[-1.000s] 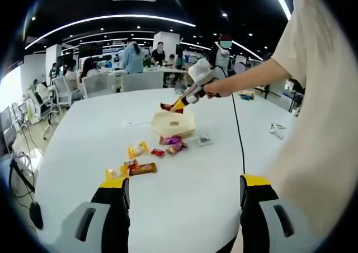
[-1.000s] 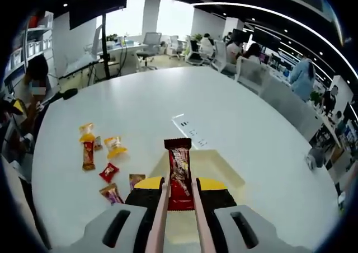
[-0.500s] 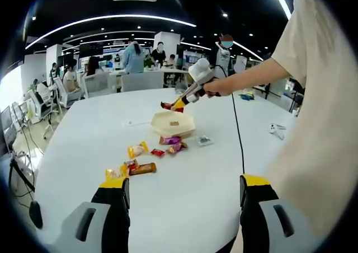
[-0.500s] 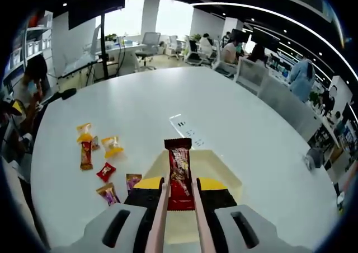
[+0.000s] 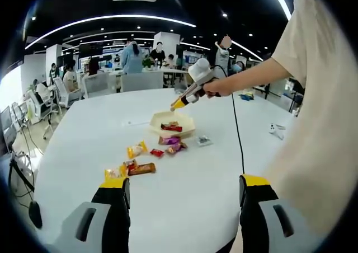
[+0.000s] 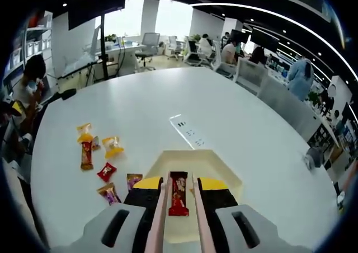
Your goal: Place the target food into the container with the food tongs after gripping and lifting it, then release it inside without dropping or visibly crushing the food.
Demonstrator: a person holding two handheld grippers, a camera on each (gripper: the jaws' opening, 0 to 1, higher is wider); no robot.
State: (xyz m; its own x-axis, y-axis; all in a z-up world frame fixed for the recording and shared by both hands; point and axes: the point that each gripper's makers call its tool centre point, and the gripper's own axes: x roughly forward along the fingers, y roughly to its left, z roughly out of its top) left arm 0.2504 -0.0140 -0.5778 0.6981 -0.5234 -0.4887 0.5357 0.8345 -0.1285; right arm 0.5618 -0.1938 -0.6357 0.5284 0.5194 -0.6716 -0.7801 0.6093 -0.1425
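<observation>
- Currently, red snack bar [image 6: 178, 192] lies in cream container [image 6: 217, 166], between tongs [image 6: 159, 208] under right gripper [image 6: 178, 192], apparently released; grip uncertain.
- Left gripper [image 5: 182, 194] spread above surface [image 5: 184, 177].

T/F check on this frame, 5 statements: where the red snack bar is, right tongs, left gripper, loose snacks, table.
1. The red snack bar lies in the cream container. True.
2. The right gripper hovers above the container. True.
3. The left gripper clamps a candy. False: its jaws stand wide apart with nothing between them.
4. All the wrapped snacks are in the container. False: several lie on the white table beside it.
5. The table is black. False: white.
</observation>
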